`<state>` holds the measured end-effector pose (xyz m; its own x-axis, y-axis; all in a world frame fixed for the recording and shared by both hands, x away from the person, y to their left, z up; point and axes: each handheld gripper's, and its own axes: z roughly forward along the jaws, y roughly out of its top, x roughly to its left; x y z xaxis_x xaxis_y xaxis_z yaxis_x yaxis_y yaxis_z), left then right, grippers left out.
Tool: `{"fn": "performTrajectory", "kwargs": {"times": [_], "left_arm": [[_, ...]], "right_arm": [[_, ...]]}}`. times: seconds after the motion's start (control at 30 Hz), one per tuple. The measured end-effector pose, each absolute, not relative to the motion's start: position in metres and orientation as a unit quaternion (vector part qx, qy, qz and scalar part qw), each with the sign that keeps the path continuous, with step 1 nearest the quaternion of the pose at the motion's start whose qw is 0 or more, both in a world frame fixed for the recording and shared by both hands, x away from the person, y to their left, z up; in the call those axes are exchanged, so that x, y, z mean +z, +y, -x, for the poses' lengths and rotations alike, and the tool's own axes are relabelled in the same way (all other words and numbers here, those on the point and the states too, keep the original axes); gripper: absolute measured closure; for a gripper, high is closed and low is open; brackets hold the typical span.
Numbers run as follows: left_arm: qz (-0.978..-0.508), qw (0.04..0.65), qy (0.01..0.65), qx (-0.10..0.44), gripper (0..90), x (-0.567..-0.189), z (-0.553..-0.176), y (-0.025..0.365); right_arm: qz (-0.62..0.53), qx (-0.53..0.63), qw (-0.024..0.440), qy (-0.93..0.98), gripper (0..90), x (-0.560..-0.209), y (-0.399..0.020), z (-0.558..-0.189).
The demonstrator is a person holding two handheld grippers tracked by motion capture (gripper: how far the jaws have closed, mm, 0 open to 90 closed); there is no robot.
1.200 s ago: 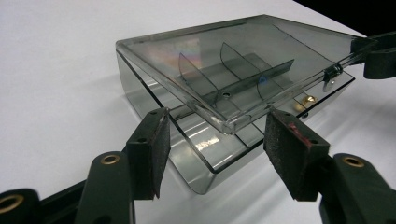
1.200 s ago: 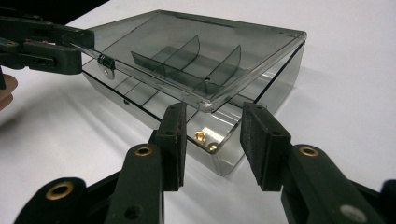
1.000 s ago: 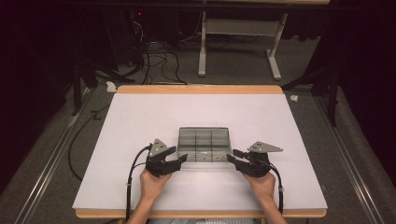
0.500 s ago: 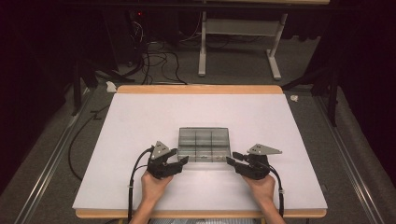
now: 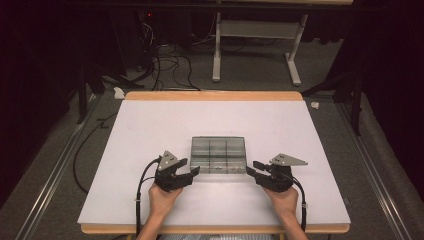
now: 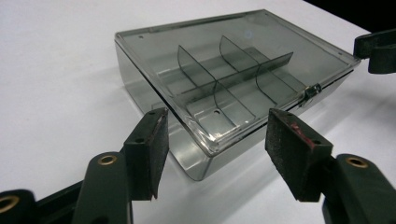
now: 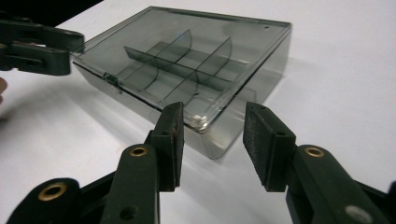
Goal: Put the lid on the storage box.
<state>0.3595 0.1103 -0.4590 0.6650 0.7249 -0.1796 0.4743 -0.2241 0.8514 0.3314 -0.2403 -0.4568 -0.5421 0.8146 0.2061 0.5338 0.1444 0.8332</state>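
Two open grippers flank the clear box (image 5: 218, 155), one per near corner.

A see-through grey box (image 5: 218, 155) is sitting on the white table (image 5: 150, 130). Beside the box, two black grippers are showing gold dots.

Lab recording bay, dark surround.
White-topped table (image 5: 150, 150) with wood edging on grey carpet (image 5: 50, 170); loose cables (image 5: 165, 62) and a red indicator light (image 5: 148, 14) behind; white desk frame (image 5: 255, 30) beyond; black drapes at the sides.
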Motion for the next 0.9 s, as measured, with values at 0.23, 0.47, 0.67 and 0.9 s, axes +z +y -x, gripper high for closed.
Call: {"fn": "performTrajectory", "kwargs": {"times": [0.23, 0.47, 0.67, 0.9], "left_arm": [[-0.763, 0.487, 0.401, 0.139, 39.3, -0.455, -0.362, 0.123], [-0.753, 0.485, 0.418, 0.151, 39.2, -0.457, -0.365, 0.139], [-0.749, 0.476, 0.432, 0.161, 39.2, -0.457, -0.368, 0.151], [-0.751, 0.456, 0.450, 0.164, 37.9, -0.460, -0.375, 0.161]], "right_arm": [[-0.475, 0.469, 0.164, 0.726, 57.6, -0.455, -0.257, -0.332], [-0.491, 0.459, 0.186, 0.716, 56.0, -0.454, -0.271, -0.332], [-0.504, 0.453, 0.196, 0.708, 55.7, -0.454, -0.281, -0.331], [-0.517, 0.441, 0.200, 0.706, 54.6, -0.456, -0.290, -0.334]]}}
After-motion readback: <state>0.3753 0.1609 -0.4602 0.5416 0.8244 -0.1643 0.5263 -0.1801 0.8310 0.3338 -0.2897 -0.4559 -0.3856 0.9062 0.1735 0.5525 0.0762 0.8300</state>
